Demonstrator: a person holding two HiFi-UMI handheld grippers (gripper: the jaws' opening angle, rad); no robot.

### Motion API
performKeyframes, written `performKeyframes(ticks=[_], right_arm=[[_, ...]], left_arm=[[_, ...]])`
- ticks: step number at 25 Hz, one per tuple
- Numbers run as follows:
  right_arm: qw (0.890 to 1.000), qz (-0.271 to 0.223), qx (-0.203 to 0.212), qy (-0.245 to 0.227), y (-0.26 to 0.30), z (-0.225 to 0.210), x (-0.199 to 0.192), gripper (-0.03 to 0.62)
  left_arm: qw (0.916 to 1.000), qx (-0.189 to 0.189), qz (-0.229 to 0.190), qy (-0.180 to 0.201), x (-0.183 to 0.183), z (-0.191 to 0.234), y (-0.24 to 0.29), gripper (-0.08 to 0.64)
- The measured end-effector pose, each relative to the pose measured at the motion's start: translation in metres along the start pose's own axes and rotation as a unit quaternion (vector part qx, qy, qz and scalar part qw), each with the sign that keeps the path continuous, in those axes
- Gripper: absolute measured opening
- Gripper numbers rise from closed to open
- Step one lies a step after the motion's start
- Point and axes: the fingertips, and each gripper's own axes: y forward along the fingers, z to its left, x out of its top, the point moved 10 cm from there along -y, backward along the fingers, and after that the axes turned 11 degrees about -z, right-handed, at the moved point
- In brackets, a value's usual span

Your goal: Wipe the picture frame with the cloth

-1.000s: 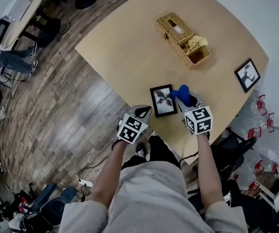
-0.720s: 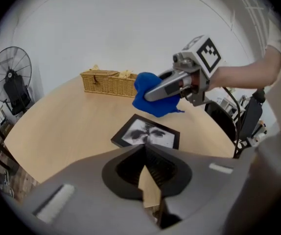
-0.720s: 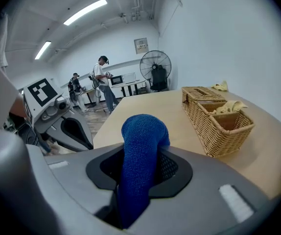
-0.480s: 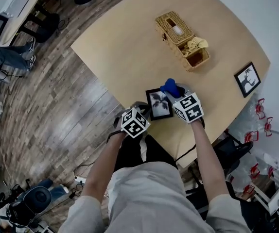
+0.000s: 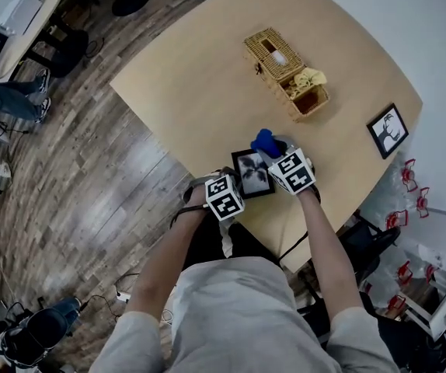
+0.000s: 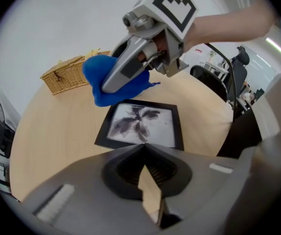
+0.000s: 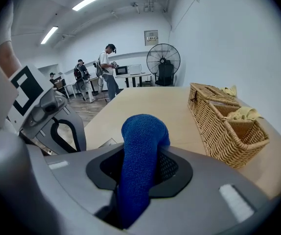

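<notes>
Clamping cloth [image 7: 141, 151] in right gripper [image 5: 276, 150] jaws, by picture frame [image 6: 141, 124]; left gripper [image 6: 143, 151] jaws seemingly closed, empty

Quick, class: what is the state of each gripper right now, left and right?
Left gripper: closed, holding nothing.
Right gripper: closed on the blue cloth.
</notes>
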Motion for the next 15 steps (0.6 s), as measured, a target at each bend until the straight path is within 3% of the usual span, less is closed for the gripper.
performKeyframes(ticks=[5,9,15], right_arm=[[1.0,0.025,0.009,-0.013,0.021,0.01,-0.02,0.109],[1.0,0.009,-0.004,0.005,0.017,0.012,-0.03,0.109],[1.0,0.013,-0.001,-0.009,0.016,0.015,-0.032,0.108]], left_arm=[[1.0,0.0,0.003,0.0,0.002,0.001,-0.002,0.052],[1.0,0.004,0.005,0.004,0.002,-0.001,-0.001,0.052],[0.9999,0.013,0.004,0.002,0.001,-0.001,-0.001,0.052]])
